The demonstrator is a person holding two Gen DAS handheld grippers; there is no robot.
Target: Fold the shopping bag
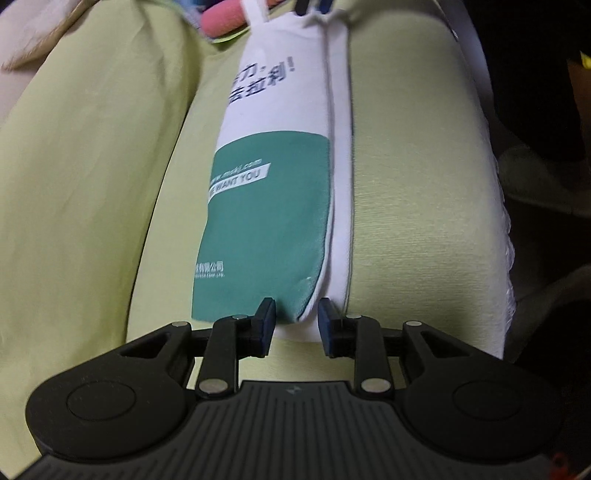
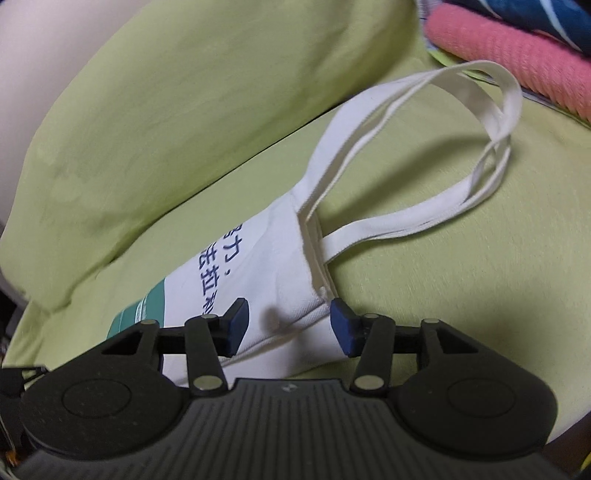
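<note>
A white shopping bag [image 1: 280, 122] with a green printed panel and blue lettering lies folded into a long narrow strip on a light green cushion [image 1: 417, 192]. My left gripper [image 1: 297, 321] is open at the strip's near bottom end, its fingers either side of the folded edge. In the right wrist view the bag's top end [image 2: 273, 273] lies with its white handles [image 2: 491, 122] looped out over the cushion. My right gripper [image 2: 290, 325] is open, its jaws straddling the top corner of the bag without closing on it.
A green pillow [image 2: 155, 122] rises along the left of the cushion. A pink knitted cloth [image 2: 517, 59] and a dark blue patterned cloth [image 2: 535, 18] lie beyond the handles. The cushion's right edge [image 1: 498, 229] drops off into a dark area.
</note>
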